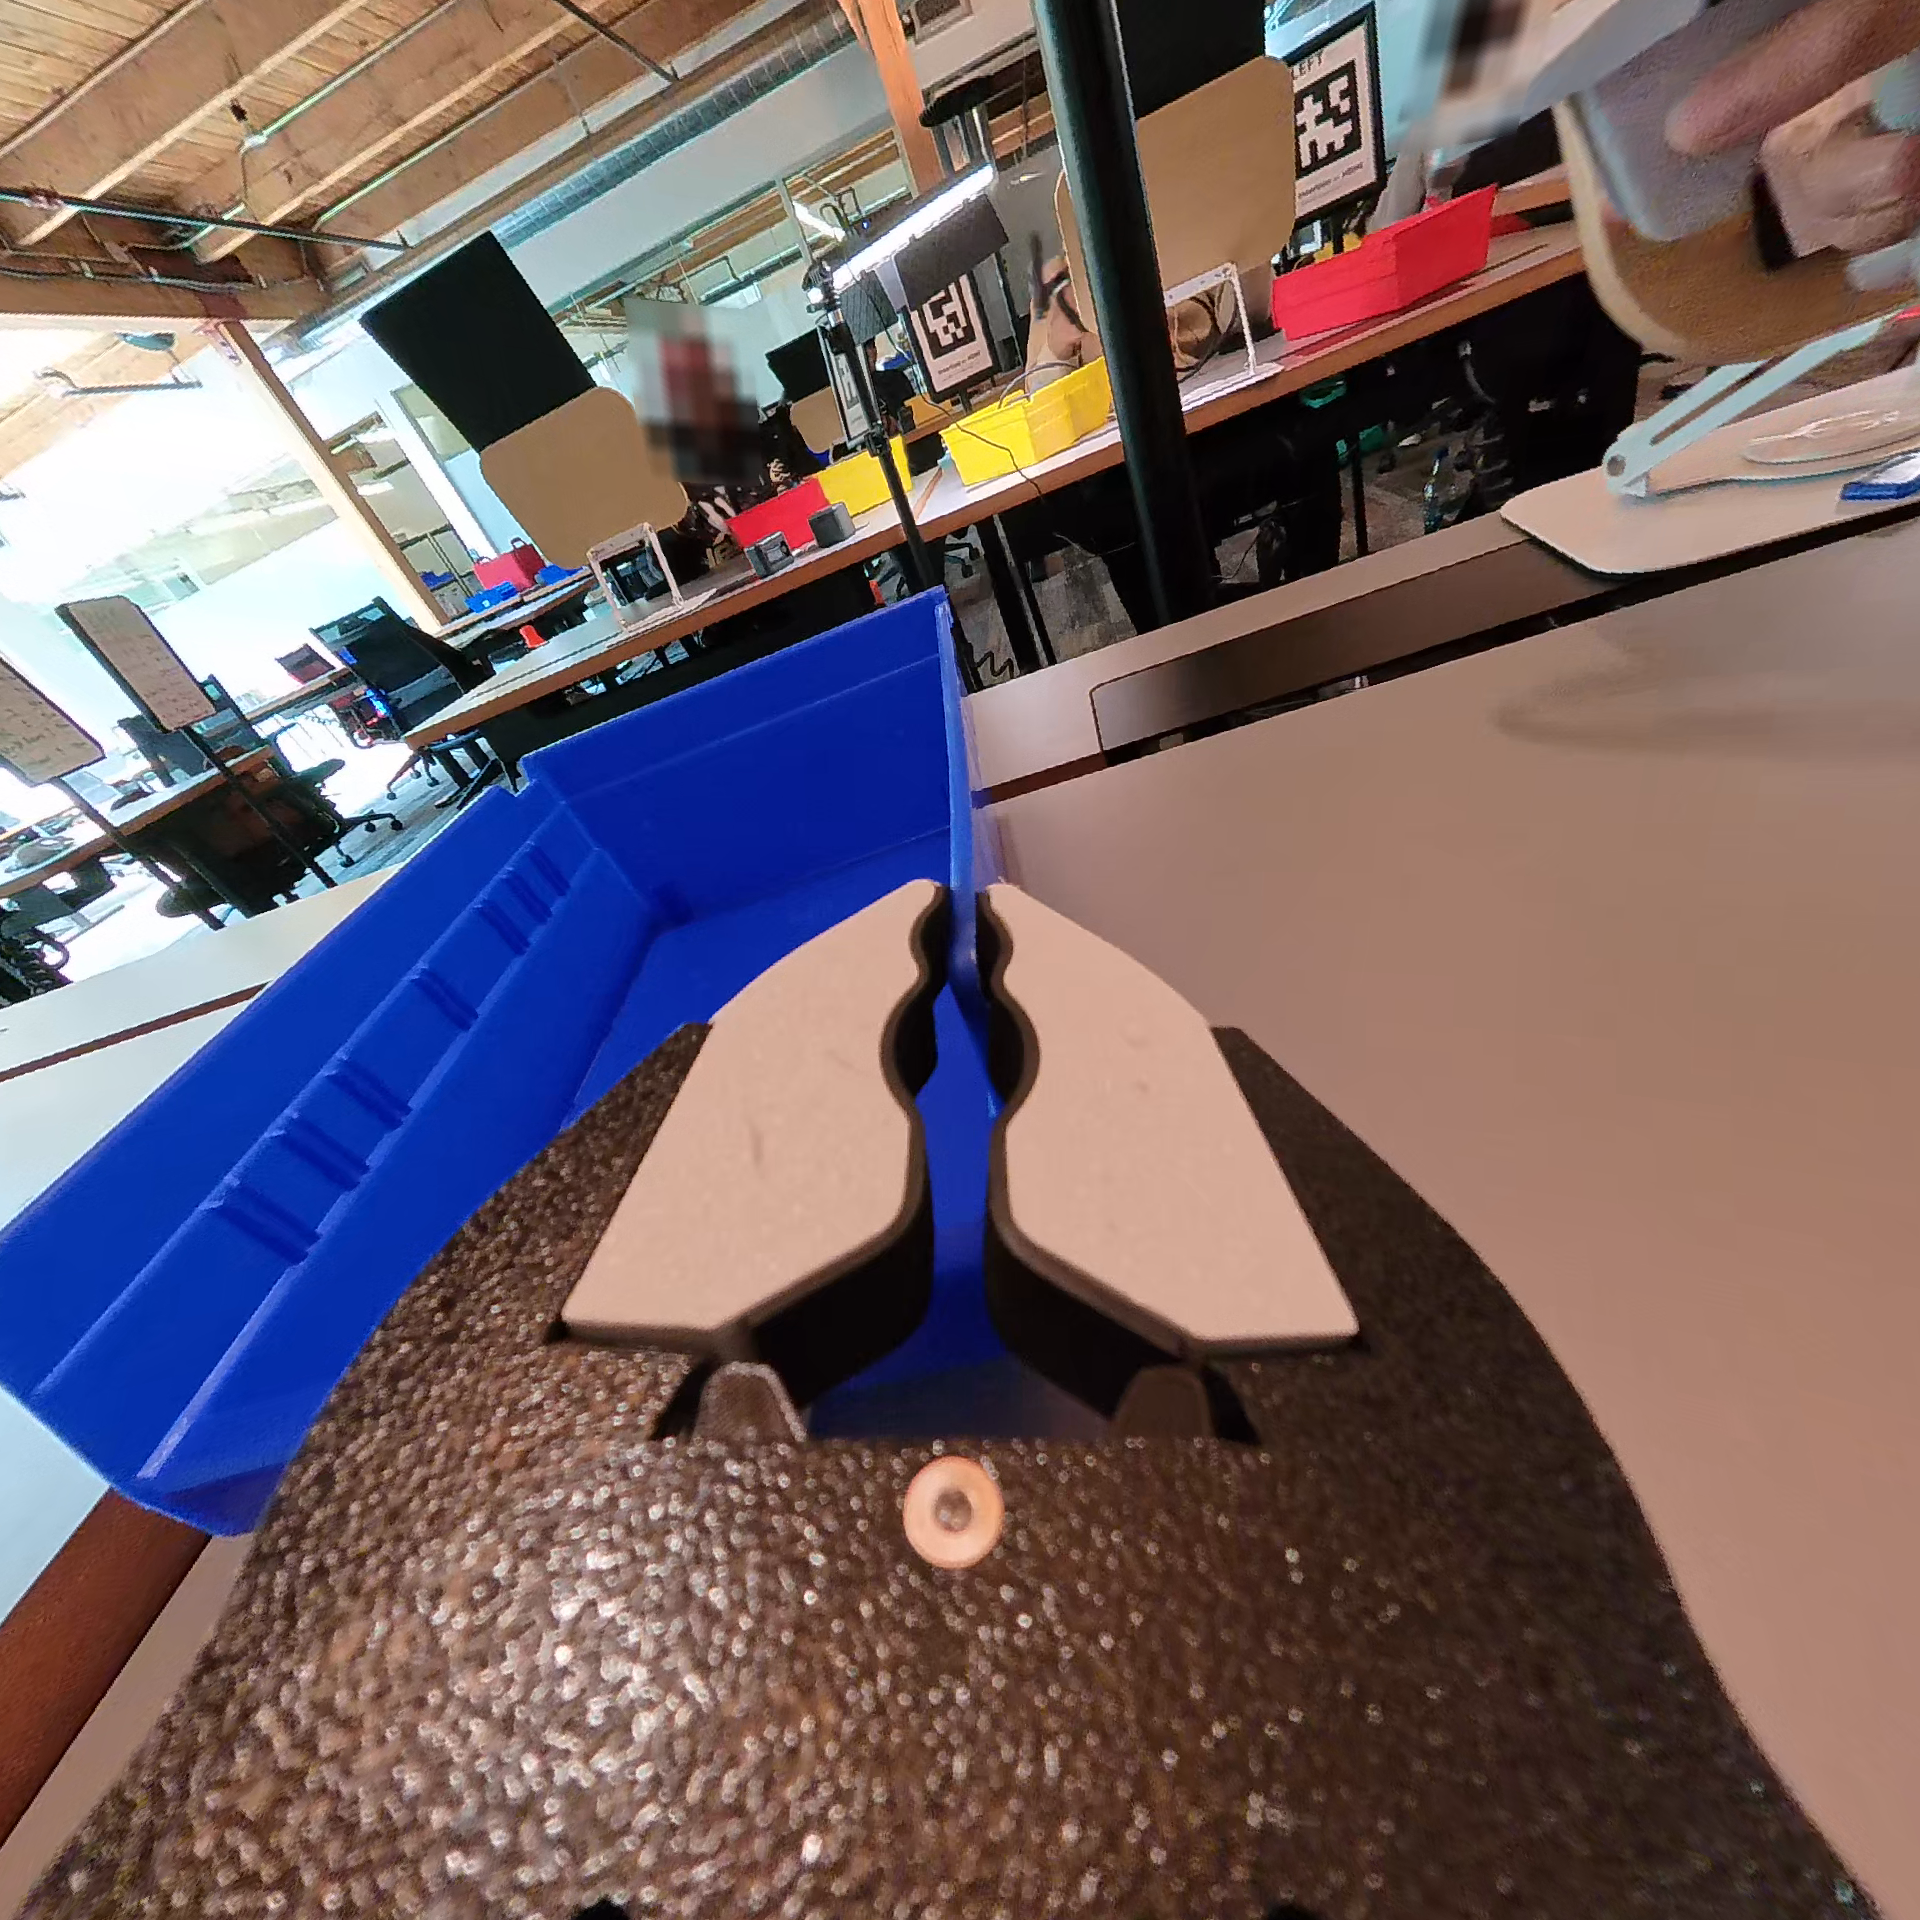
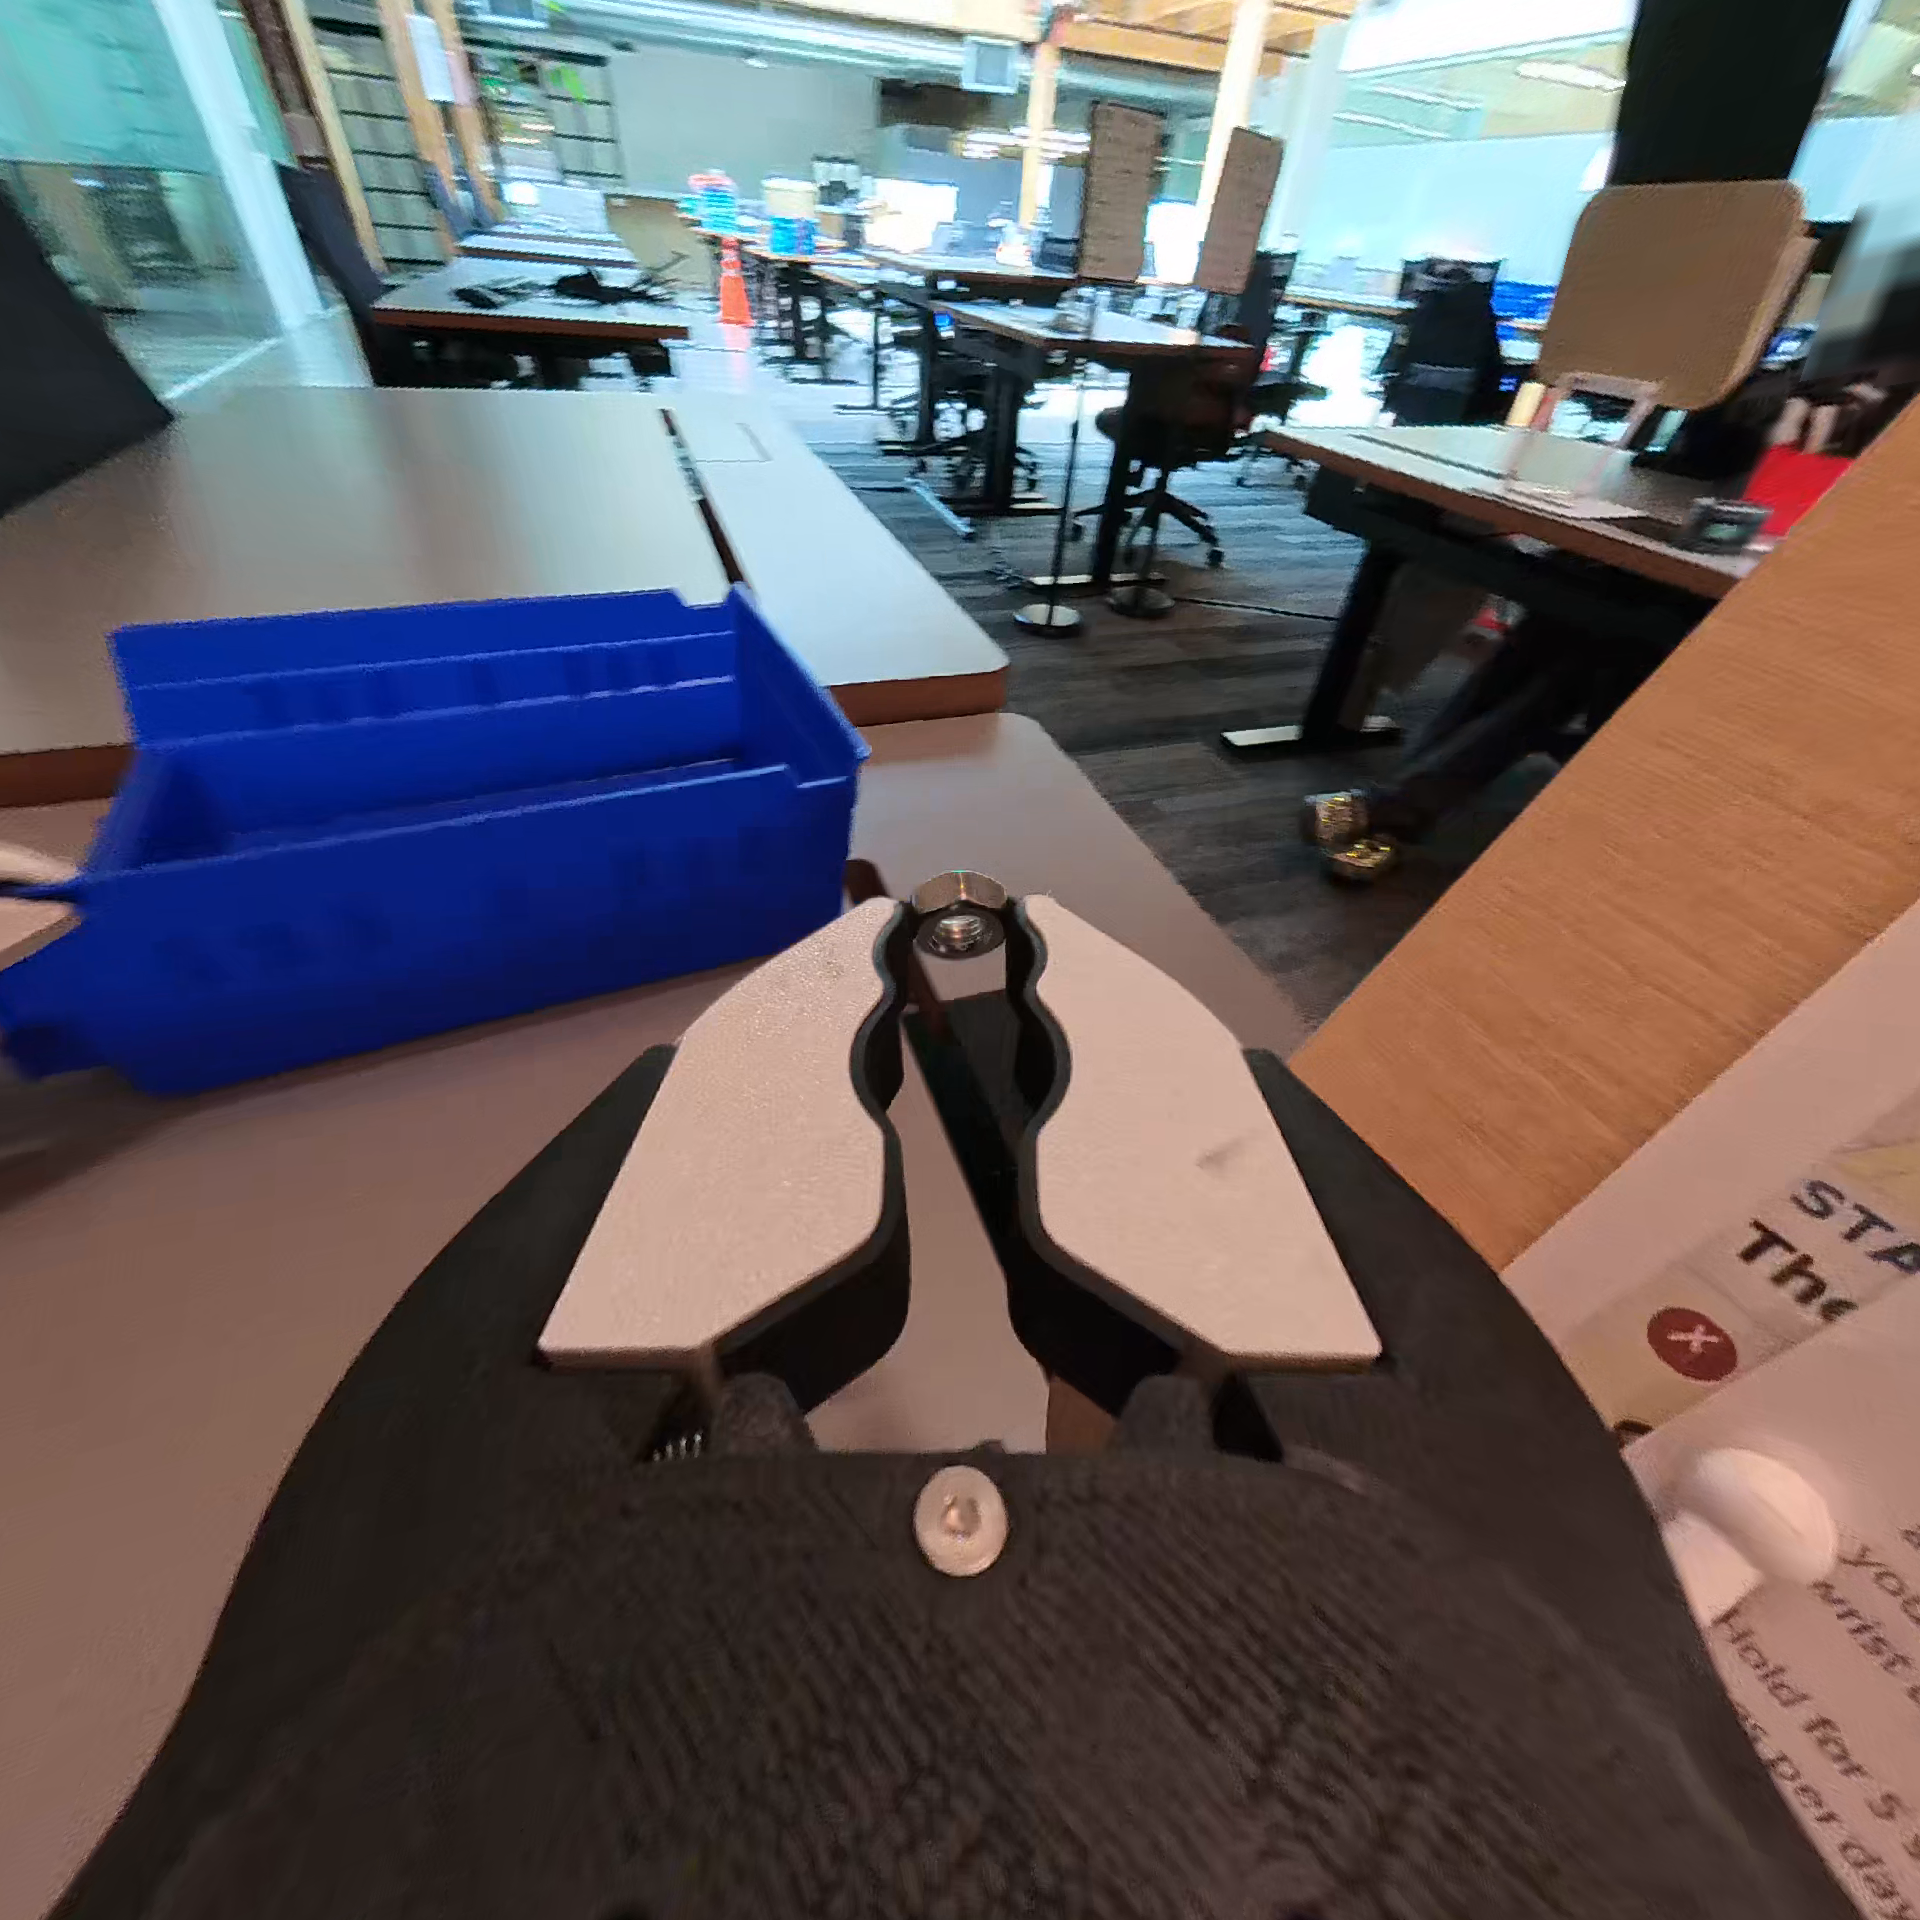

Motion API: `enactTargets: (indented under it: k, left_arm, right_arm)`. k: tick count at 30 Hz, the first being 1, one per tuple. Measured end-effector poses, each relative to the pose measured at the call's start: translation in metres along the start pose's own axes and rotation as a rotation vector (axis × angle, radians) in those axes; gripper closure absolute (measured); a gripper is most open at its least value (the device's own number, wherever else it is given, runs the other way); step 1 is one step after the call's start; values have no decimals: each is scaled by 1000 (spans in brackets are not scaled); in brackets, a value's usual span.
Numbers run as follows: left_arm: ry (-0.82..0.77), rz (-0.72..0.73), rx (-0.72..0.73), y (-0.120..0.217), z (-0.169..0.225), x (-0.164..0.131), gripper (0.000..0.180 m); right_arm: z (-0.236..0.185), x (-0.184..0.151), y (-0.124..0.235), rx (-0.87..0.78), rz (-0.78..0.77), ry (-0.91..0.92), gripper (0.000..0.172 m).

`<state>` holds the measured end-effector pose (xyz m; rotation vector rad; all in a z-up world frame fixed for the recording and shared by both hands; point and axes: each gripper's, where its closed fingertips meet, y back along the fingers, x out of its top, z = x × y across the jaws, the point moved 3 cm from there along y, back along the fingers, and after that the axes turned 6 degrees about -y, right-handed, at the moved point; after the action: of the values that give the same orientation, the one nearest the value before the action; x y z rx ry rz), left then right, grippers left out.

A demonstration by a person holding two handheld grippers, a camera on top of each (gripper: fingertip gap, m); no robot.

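- Left gripper (image 1: 964, 914): jaws clamped on the thin side wall of the blue bin (image 1: 727, 790); the bin's near end is cut off.
- Right gripper (image 2: 960, 920): fingertips pinch a silver nut (image 2: 958, 914) above the table (image 2: 312, 1299), right of the bin; the nut's underside is hidden.

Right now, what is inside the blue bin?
Nothing shows inside the blue bin: its visible floor and ribbed wall are bare. The left gripper, clamped on its side wall, hides the near corner. The right gripper holds a metal nut outside it.
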<state>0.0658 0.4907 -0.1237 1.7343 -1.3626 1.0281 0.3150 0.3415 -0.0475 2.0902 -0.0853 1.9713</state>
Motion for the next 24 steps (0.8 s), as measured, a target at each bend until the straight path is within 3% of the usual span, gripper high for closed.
enactTargets:
  k: [8,12,14,18,24]
  left_arm:
    - [4,4,-4,1,0,0,177]
    - [6,5,-11,1,0,0,177]
    - [9,5,-19,2,0,0,177]
    - [24,3,-35,2,0,-1,177]
    - [98,-54,13,5,4,0,177]
  right_arm:
    - [14,6,-28,-29,22,-75,154]
    - [-20,19,0,61,107,-122,155]
    - [-50,16,32,84,57,-89,155]
    - [-72,3,153,-178,-94,108,155]
    - [-18,-16,426,-777,-294,76,155]
